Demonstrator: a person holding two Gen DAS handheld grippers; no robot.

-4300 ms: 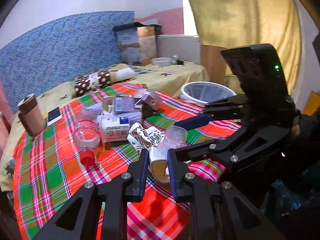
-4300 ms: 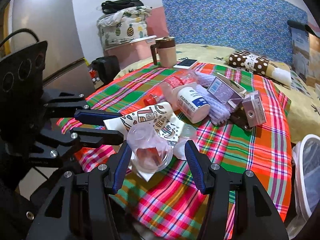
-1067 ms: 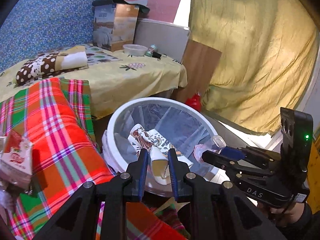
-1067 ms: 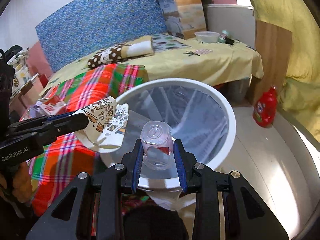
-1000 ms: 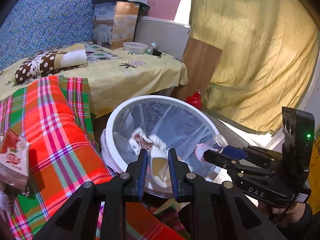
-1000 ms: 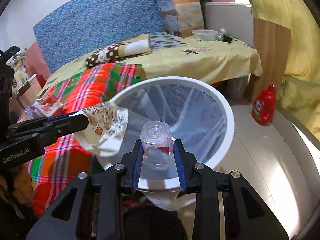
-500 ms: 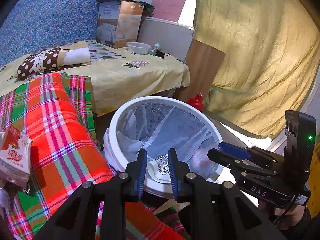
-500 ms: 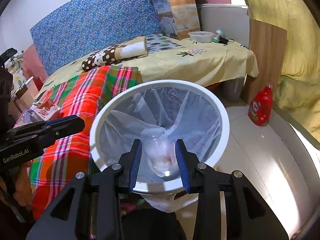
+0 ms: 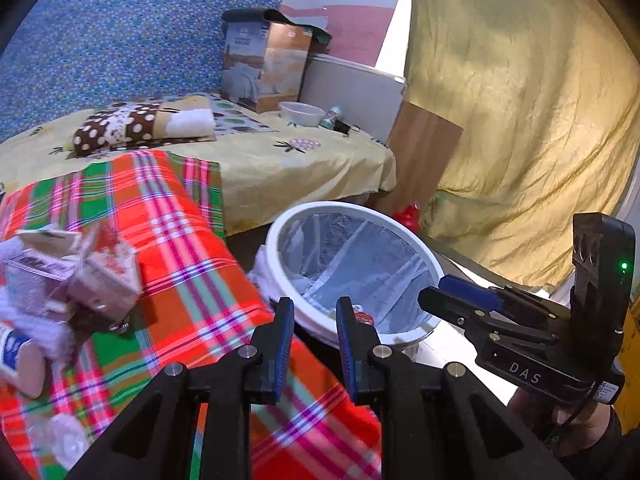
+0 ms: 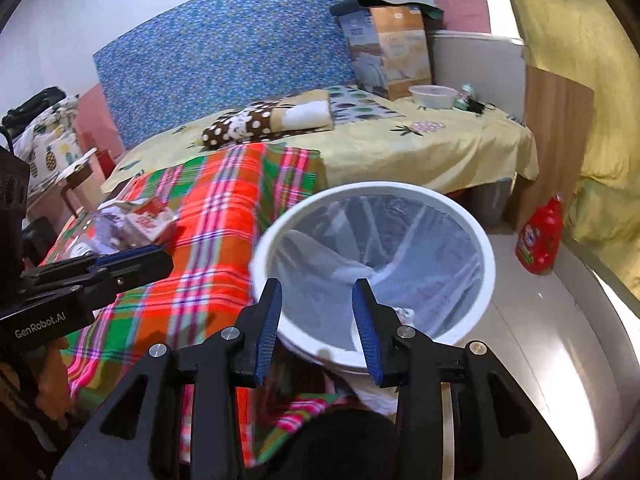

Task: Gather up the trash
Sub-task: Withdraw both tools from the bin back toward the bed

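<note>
Trash [image 9: 72, 276] lies on the plaid blanket [image 9: 188, 248] beside the white bin [image 10: 486, 276]. Left gripper [image 9: 311, 320] and right gripper [image 10: 318, 312] are both released, empty, over the bin's edge.

A bed with a yellow printed sheet [image 10: 440, 140] stands against a blue patterned headboard [image 10: 240, 48]. On it lie a brown polka-dot folded cloth [image 10: 244, 126], a tall cardboard box [image 10: 390, 52] and a small white plastic bowl [image 10: 434, 96]. A red detergent bottle [image 10: 540, 238] stands on the floor beside a wooden panel [image 10: 554, 136]. A yellow curtain [image 9: 520, 100] hangs behind.
</note>
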